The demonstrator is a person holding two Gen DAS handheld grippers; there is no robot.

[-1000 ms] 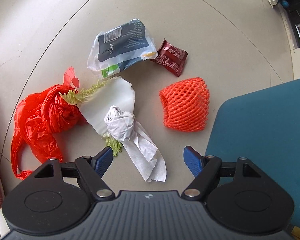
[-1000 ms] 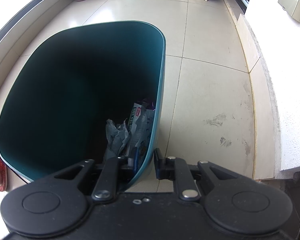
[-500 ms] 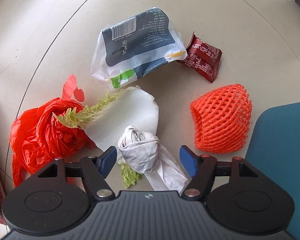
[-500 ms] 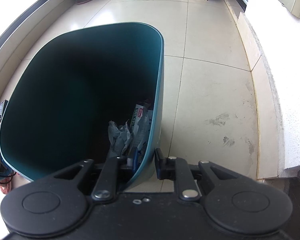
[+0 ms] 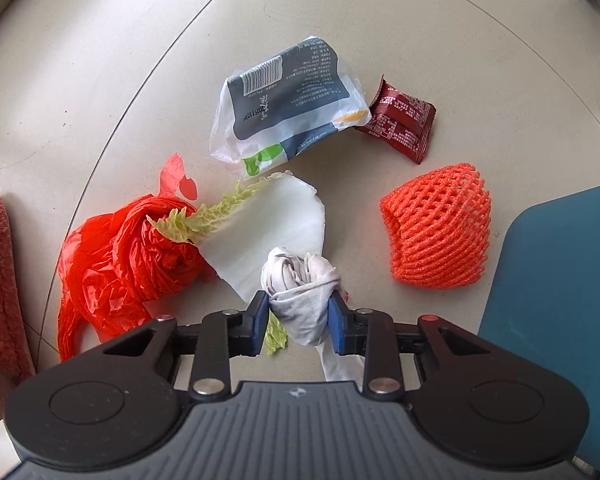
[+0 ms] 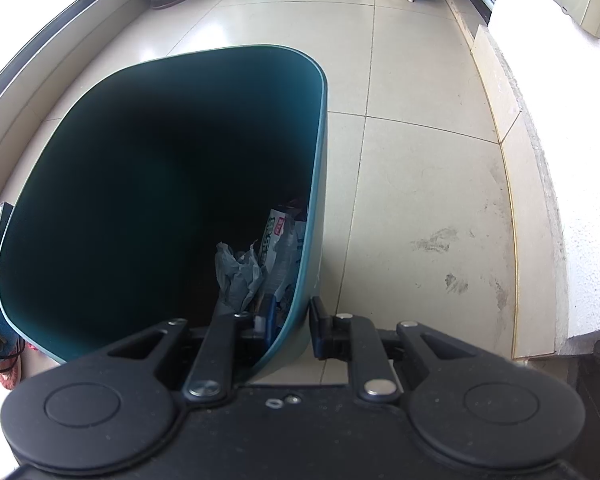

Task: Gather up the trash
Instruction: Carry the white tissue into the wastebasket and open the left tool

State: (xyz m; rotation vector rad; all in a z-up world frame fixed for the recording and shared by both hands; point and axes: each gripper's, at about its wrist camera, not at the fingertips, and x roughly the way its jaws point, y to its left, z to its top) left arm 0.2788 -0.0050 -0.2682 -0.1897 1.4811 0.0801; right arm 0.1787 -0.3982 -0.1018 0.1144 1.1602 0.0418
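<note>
The teal bin point(image 6: 172, 184) is sitting on the tiled floor point(image 6: 420, 160), already holding a few wrappers; the right gripper point(image 6: 290, 320) is pinching its rim between nearly closed jaws, probably to steady it as a drop target. Beside the bin, 6 pieces of trash are lying close together on the floor: a red plastic bag point(image 5: 124, 264), a cabbage leaf point(image 5: 268, 224), a white-and-grey pouch point(image 5: 288, 100), an orange foam net point(image 5: 440, 228), a dark red sachet point(image 5: 400, 124) and a wadded tissue point(image 5: 300, 284). The left gripper point(image 5: 298, 322), pointing down, is closing its jaws on that tissue, pads already pressing its sides.
</note>
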